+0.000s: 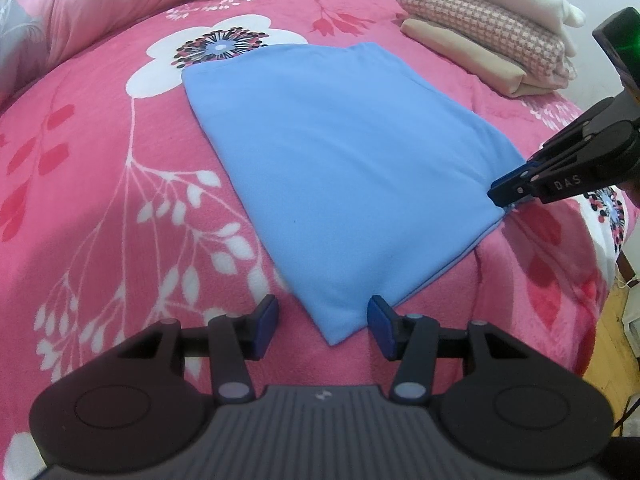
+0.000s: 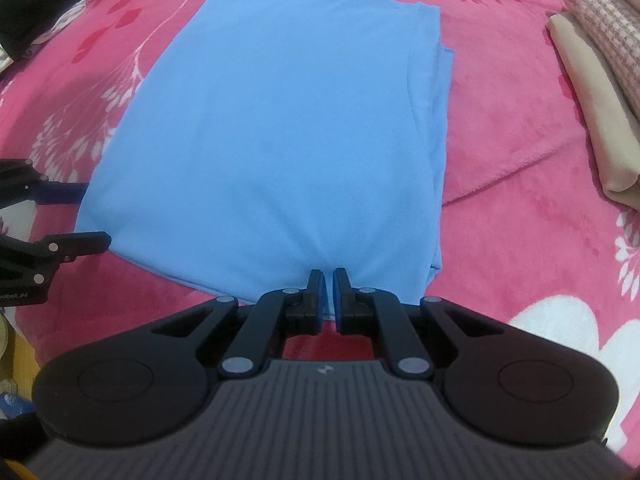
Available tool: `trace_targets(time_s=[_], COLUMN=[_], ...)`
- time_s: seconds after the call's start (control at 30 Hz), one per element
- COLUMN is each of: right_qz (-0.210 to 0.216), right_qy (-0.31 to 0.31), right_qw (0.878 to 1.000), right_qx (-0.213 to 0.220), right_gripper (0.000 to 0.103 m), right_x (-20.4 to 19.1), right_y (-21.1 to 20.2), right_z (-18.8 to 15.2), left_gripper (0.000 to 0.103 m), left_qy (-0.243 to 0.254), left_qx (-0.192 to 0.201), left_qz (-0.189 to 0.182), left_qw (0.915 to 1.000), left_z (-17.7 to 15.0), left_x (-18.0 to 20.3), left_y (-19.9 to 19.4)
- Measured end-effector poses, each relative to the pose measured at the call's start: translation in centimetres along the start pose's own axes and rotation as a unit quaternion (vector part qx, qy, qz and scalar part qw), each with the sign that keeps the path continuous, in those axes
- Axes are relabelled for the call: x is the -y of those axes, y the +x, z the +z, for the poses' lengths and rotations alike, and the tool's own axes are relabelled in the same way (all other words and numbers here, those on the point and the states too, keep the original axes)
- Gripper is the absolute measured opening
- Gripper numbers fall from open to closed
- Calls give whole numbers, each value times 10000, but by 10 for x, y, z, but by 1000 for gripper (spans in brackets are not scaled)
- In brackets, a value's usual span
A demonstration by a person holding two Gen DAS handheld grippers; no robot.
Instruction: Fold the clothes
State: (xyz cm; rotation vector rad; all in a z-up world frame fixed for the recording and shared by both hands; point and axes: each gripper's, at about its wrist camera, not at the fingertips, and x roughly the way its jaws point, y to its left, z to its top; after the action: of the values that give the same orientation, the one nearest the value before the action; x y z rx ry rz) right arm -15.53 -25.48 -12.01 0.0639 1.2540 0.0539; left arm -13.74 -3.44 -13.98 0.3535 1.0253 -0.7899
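A light blue garment [image 1: 340,168] lies folded flat in a rough rectangle on the pink flowered blanket [image 1: 100,200]. In the left wrist view my left gripper [image 1: 322,320] stands open, its blue pads on either side of the garment's near corner without pressing it. My right gripper [image 1: 500,194] comes in from the right, shut on the garment's right edge. The right wrist view shows the right gripper [image 2: 329,284] with its jaws nearly together on the near hem of the blue garment [image 2: 280,140]. At the far left of that view, the left gripper [image 2: 86,216] straddles the corner.
A stack of folded clothes [image 1: 480,28], cream over checked pink over beige, sits at the back right, also the folded clothes [image 2: 600,80]. A pink quilt [image 1: 100,0] is bunched at the back left. Dark clothes [image 2: 40,0] lie far left. The bed's edge drops to the floor [image 1: 624,320].
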Motion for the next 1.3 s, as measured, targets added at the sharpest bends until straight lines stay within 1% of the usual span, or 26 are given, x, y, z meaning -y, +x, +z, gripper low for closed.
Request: trace_targets(time_s=[0.37,0.63,0.87,1.03,1.07,1.13,1.3], right_qz=[-7,-30,-46,-41,-39,-39,-44], right_qy=[72,84,102,106,109,108,102], right_qw=[10000,10000,9999,9999,9999,9999,9999], right_qx=[-9,-7,22,35,35,36,41], right_gripper=[5,5,5,5,5,5,5], right_x=[-2,-4,-6,-6,-6,-6,-6], right_y=[2,2,2,2,2,2,1], right_z=[-1,-3,-5,-7,-7,-7,-8], left_gripper=[52,53,53,54,56,58,59], left_qy=[11,27,-282,-287,-289,-255,-281], left_qx=[17,-58,-240,41,100,226,461], left_qz=[-21,0,15,51,64,93,105], left_qw=[10000,10000,9993,9996,9995,9994,9985], left_z=[-2,-6,1,13,16,23,41], left_x=[0,1,-8,-16,-17,-18,-19], left_y=[0,-4,-14,-35,-39,-43,-44])
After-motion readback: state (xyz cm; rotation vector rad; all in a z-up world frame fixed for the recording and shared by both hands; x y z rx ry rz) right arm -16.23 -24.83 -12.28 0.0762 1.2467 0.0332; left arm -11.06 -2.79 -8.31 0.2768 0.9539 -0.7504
